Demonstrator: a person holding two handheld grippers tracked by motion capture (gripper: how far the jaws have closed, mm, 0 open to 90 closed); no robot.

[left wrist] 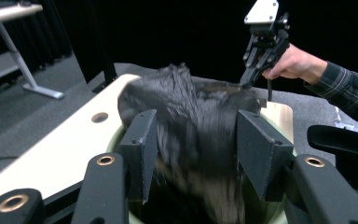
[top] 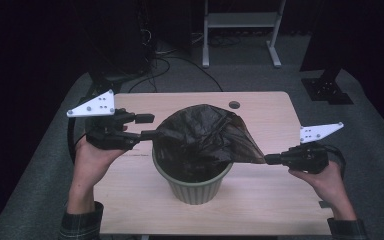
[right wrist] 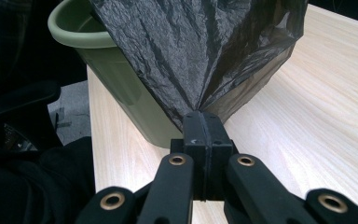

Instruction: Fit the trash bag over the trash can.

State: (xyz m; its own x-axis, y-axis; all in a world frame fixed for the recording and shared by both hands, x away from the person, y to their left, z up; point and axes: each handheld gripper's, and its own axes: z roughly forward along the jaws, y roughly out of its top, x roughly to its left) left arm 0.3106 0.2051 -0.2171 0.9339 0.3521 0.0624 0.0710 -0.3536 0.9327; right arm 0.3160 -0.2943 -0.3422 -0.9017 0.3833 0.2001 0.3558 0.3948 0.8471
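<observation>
Right gripper view: right gripper (right wrist: 204, 122) clamps crinkled black bag (right wrist: 200, 51), draped over round green bin (right wrist: 121, 88). Left gripper (left wrist: 193, 144) parted around blurred film, untouched; bin interior hidden.

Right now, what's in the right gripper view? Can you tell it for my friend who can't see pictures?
Two black jaws of the right tool are pinched shut on the gathered edge of a crinkly black bin bag. The bag stretches up and away to a green plastic bin, which stands on a pale wooden table.
</observation>
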